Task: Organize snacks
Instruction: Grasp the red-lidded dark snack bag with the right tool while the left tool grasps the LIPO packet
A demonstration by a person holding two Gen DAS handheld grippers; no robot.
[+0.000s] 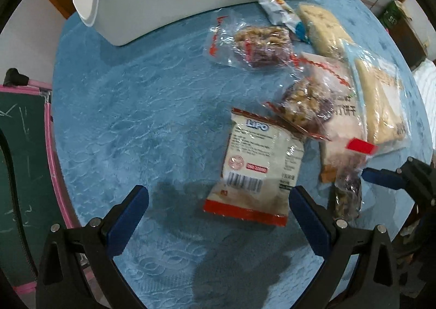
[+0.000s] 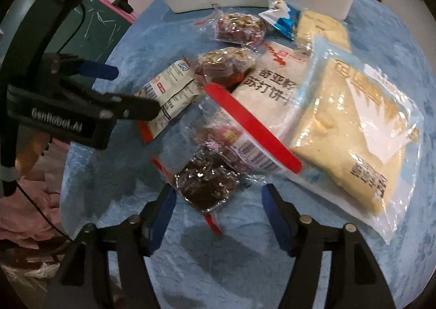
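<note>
Snack packets lie on a round table under a blue cloth. A white Lipo packet with red ends lies flat, its near end between the fingers of my left gripper, which points down and is open; the pads do not touch it. In the right wrist view a dark nut bar in clear wrap lies between the spread fingers of my right gripper, with a gap on its right side. The left gripper shows there over the Lipo packet. A white bin stands at the table's far edge.
Two more wrapped nut bars, a soda cracker pack, a big clear bag of pale biscuits and a small white-blue packet crowd the right half. A green chalkboard stands off the table's left edge.
</note>
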